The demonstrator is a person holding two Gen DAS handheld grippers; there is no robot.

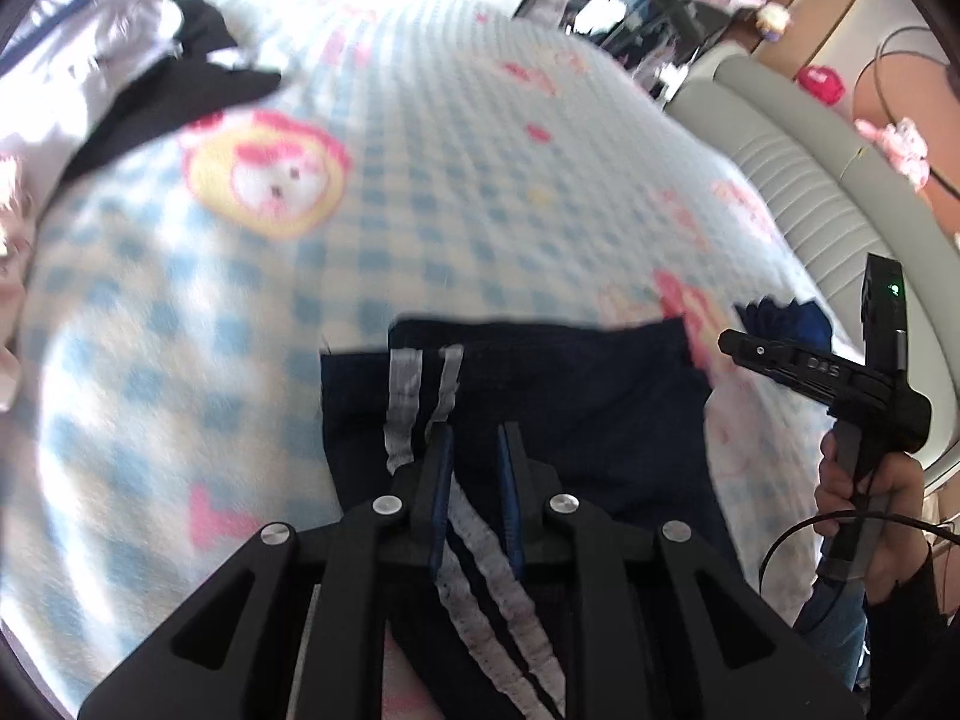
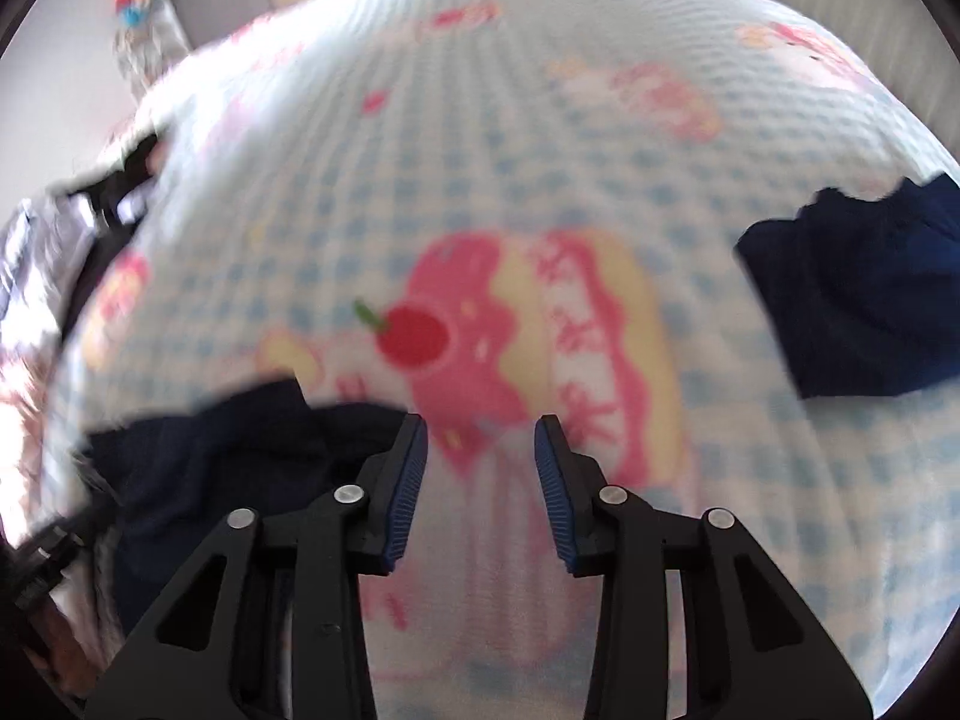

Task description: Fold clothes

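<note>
I am looking along both grippers at a bed covered by a blue-and-white checked blanket (image 1: 420, 180) printed with pink cartoon figures. My landmark is the navy garment with white side stripes (image 1: 570, 396), lying flat on the blanket at its near edge.

My left gripper (image 1: 474, 450) hovers directly over this garment, above the striped band. Its blue-padded fingers (image 1: 443, 468) stand a little apart with the stripes showing between them; I cannot tell whether they pinch the cloth or simply sit above it.

Just right of the garment, a hand (image 1: 870, 510) holds my right gripper (image 2: 480, 468) by its handle. In the right wrist view its fingers are spread and grasping nothing, with bare blanket and a pink cake print with a red cherry (image 2: 414, 333) between them; the garment's corner lies just left of them.

Beyond the garment to the right sits a small bunched dark blue cloth (image 2: 864, 300), apart from it. Far beyond the garment to the left, a black garment (image 1: 174, 90) lies among pale laundry (image 1: 72, 60). The frames are blurred.
</note>
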